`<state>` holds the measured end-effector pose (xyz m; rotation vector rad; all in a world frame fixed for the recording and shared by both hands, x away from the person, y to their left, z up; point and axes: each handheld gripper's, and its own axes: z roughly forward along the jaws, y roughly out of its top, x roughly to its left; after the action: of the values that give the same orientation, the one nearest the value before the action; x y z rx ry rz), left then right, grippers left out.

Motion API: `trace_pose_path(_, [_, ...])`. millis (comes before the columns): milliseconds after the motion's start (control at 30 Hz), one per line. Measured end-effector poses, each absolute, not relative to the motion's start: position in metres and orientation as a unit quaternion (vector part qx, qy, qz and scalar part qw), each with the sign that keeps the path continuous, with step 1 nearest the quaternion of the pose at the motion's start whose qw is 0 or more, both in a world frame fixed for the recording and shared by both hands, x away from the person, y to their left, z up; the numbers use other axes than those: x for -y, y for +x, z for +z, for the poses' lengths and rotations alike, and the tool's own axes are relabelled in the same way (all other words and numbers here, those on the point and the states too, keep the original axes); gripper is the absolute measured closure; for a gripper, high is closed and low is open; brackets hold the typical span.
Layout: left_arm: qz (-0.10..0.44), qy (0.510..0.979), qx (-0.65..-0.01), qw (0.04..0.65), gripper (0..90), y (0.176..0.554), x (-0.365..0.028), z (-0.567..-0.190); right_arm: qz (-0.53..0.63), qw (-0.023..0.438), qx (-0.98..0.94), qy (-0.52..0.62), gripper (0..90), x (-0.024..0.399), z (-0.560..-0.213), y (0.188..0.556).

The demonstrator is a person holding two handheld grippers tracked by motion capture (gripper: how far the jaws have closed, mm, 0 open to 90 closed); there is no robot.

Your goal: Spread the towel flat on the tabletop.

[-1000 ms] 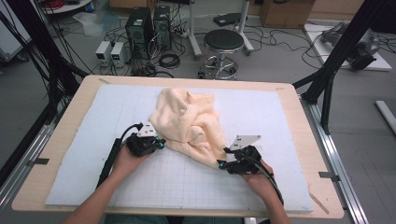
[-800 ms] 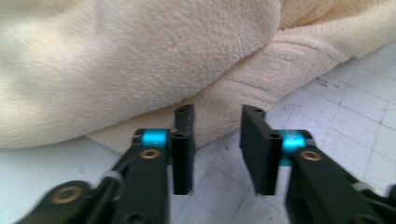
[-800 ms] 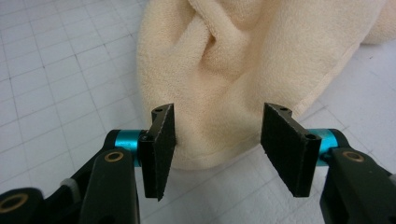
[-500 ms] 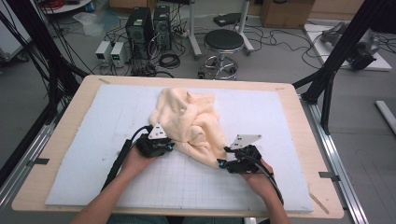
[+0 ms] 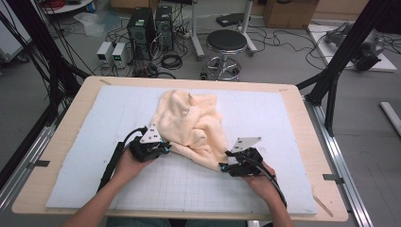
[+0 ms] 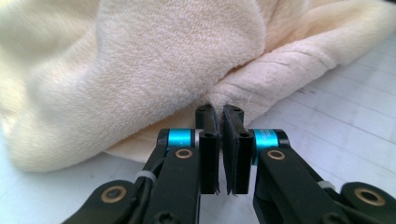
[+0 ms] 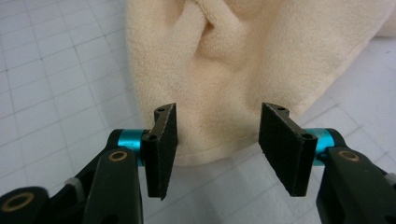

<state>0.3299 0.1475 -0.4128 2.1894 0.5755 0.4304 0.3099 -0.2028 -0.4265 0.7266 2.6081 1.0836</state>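
Cloth handling, grasp stage. The cream-coloured, crumpled terry towel point(image 5: 191, 125) lies heaped on the white gridded foam mat point(image 5: 283, 123), slightly far of centre, with its near edge drawn out into a tongue that points near and right. I hold the left gripper point(image 5: 166, 147) at the towel's near-left hem. In the left gripper view its jaws have just been closing and now stand almost together, the tips point(image 6: 218, 116) set against the folded hem of the towel point(image 6: 163, 60). I cannot tell whether a ply is caught between the tips. I hold the right gripper point(image 5: 222, 166) at the near-right corner. In the right gripper view its jaws stand moderately wide on either side of the rounded corner point(image 7: 217, 121), the pads clear of the cloth point(image 7: 243, 46). To do this step well, I judge that the right jaws should slide farther over the corner before closing, so that the pads bite behind the hem and not on its lip. The left grip should be tested with a slight lift before any pull. Both hands should then draw apart evenly and low, since an uneven pull would likely drag the heap across the mat.
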Motion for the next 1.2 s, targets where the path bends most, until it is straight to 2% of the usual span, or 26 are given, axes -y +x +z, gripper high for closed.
trace_pose_path(133, [0.178, 0.868, -0.216, 0.411, 85.3, 0.317, -0.156, -0.399, 0.365, 0.101, -0.895, 0.237, 52.3, 0.2, -0.428, 0.31])
trace_pose_path(433, [0.186, 0.872, -0.184, 0.415, 85.4, 0.289, -0.168, -0.373, 0.356, 0.065, -0.914, 0.183, 85.4, 0.189, -0.43, 0.303])
trace_pose_path(567, [0.191, 0.866, -0.183, 0.424, 85.6, 0.274, -0.179, -0.363, 0.364, 0.034, -0.917, 0.163, 87.8, 0.185, -0.429, 0.295])
trace_pose_path(667, [0.195, 0.862, -0.184, 0.43, 85.7, 0.263, -0.189, -0.356, 0.362, 0.023, -0.921, 0.144, 86.3, 0.18, -0.43, 0.287])
trace_pose_path(800, [0.192, 0.869, -0.184, 0.418, 85.6, 0.256, -0.199, -0.358, 0.383, 0.028, -0.913, 0.136, 76.4, 0.178, -0.42, 0.282])
trace_pose_path(900, [0.179, 0.864, -0.197, 0.428, 83.0, 0.258, -0.206, -0.364, 0.396, 0.048, -0.904, 0.152, 69.1, 0.18, -0.412, 0.291])
trace_pose_path(933, [0.168, 0.857, -0.209, 0.439, 79.9, 0.261, -0.209, -0.366, 0.395, 0.054, -0.904, 0.155, 66.7, 0.181, -0.41, 0.295])
trace_pose_path(967, [0.163, 0.853, -0.217, 0.445, 71.1, 0.262, -0.211, -0.367, 0.398, 0.066, -0.9, 0.165, 64.1, 0.181, -0.408, 0.301])
trace_pose_path(1000, [0.154, 0.852, -0.222, 0.449, 66.0, 0.266, -0.212, -0.368, 0.398, 0.072, -0.899, 0.169, 62.7, 0.181, -0.407, 0.306])
trace_pose_path(1100, [0.154, 0.85, -0.23, 0.449, 58.6, 0.273, -0.21, -0.373, 0.403, 0.096, -0.89, 0.192, 60.1, 0.18, -0.405, 0.327])
trace_pose_path(1200, [0.136, 0.854, -0.237, 0.442, 56.5, 0.286, -0.204, -0.388, 0.398, 0.123, -0.889, 0.193, 56.0, 0.173, -0.407, 0.343])
